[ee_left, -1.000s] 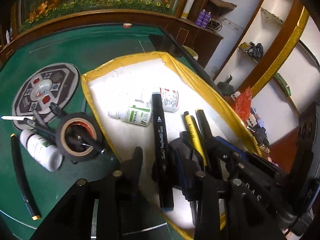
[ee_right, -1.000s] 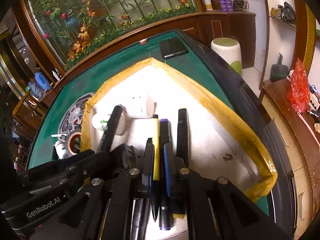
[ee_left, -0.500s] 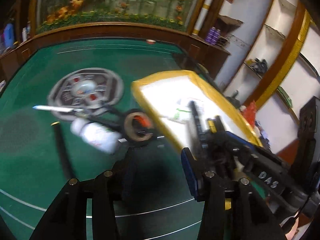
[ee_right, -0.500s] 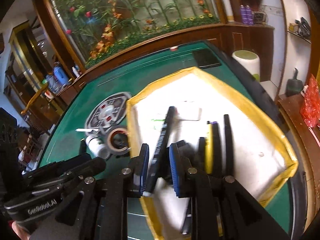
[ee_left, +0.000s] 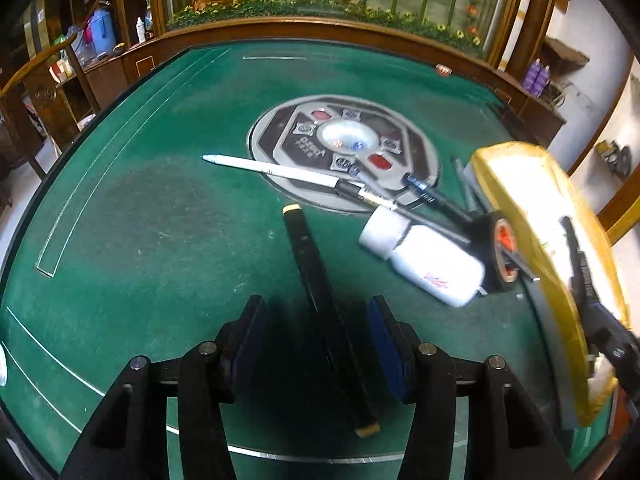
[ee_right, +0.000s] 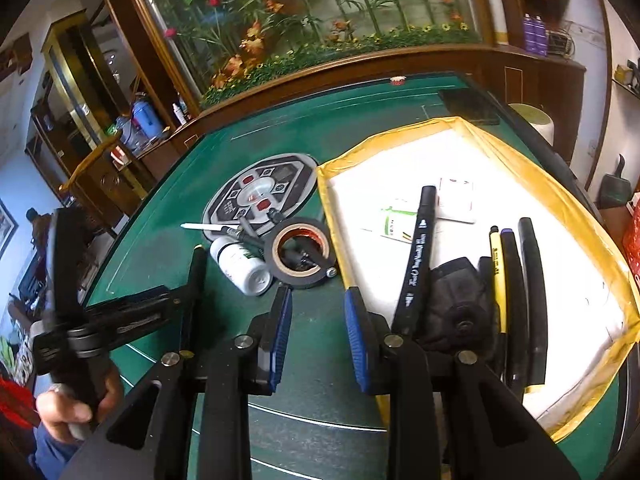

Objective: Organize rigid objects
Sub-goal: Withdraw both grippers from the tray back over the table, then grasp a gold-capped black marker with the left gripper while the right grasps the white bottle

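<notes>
Green felt table [ee_left: 168, 216], planted glass wall [ee_right: 320, 12]

Not much legible here. The black marker [ee_right: 417, 248] lying in the yellow-rimmed tray [ee_right: 472, 130], at about one o'clock from the right gripper, carries white lettering along its barrel, but the words are too small to read. The white bottle [ee_left: 424, 260] shows a red mark, unreadable.
</notes>
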Demonstrator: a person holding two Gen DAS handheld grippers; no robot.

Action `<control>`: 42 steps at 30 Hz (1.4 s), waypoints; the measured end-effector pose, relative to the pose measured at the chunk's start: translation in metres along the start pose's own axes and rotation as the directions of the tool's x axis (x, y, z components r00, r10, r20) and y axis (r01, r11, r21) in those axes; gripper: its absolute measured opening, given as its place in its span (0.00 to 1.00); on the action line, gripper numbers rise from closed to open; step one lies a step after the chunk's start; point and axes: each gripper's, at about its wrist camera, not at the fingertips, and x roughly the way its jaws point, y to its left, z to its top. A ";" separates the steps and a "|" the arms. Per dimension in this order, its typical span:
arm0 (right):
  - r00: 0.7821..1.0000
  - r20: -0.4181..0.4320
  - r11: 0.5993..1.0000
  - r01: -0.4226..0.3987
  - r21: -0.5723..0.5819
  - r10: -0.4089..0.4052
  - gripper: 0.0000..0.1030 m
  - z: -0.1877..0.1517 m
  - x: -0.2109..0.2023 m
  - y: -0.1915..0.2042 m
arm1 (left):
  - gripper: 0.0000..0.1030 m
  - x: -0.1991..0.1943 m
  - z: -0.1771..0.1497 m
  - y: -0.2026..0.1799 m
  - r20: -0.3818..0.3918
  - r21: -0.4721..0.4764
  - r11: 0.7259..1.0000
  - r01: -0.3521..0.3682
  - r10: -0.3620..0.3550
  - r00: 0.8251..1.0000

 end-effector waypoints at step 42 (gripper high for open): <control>0.981 -0.193 0.922 -0.107 -0.371 0.036 0.32 0.016 0.128 0.108 | 0.17 0.010 0.005 0.063 0.118 0.017 0.996 -0.091 0.088 0.989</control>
